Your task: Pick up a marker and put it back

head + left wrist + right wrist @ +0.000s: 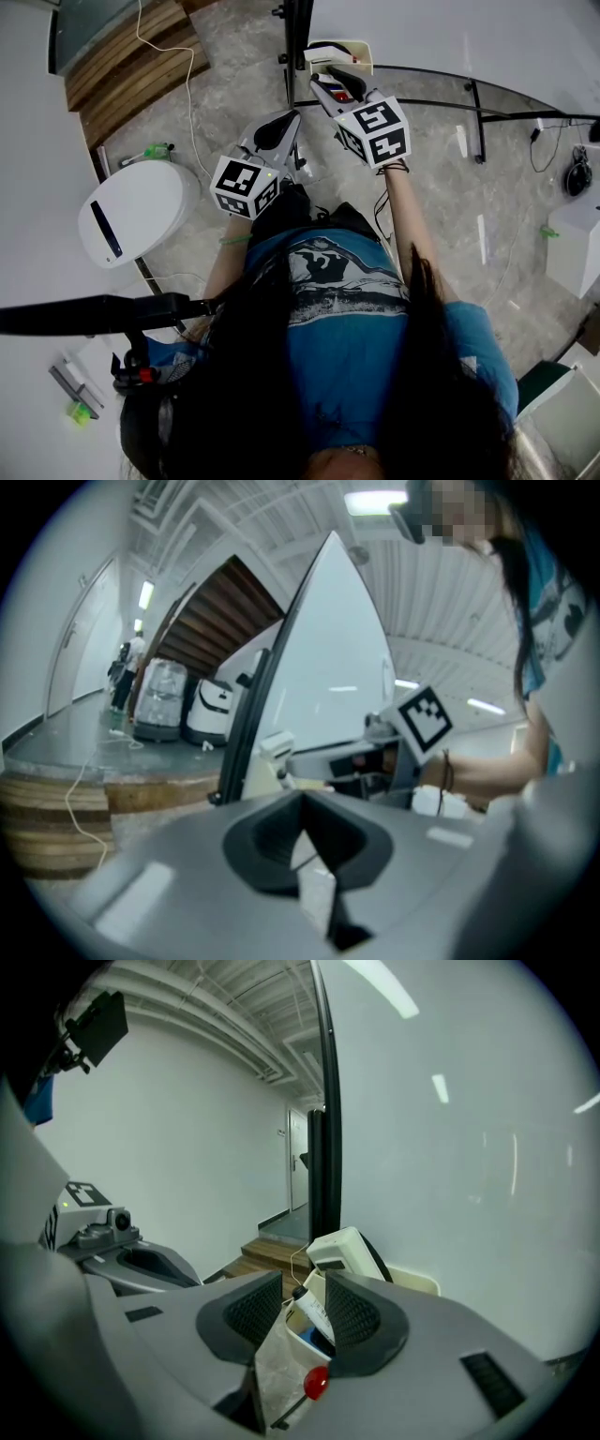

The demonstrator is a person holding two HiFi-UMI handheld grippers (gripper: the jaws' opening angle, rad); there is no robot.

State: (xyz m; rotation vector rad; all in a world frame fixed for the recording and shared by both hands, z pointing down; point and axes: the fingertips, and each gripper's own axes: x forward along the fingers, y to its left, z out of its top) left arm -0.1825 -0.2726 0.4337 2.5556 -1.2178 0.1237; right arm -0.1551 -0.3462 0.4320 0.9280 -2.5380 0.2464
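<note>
The marker (312,1316) is in the tray (411,1281), slanted, dark end up, between the jaws of the right gripper (302,1302). The jaws are parted: a clear gap is seen on the left side, but the body lies close against the right pad, and contact there cannot be ruled out. That is where trouble could start. If the gripper is pulled away at an angle, the marker could be dragged by that pad and tipped over the rim. The tray is crowded too: an eraser (342,1251) is propped just behind and a red cap (316,1384) sits in front, so either could be knocked in a careless retreat. The left gripper (300,832) is held closed and empty, well apart, so no hazard is expected from it.
</note>
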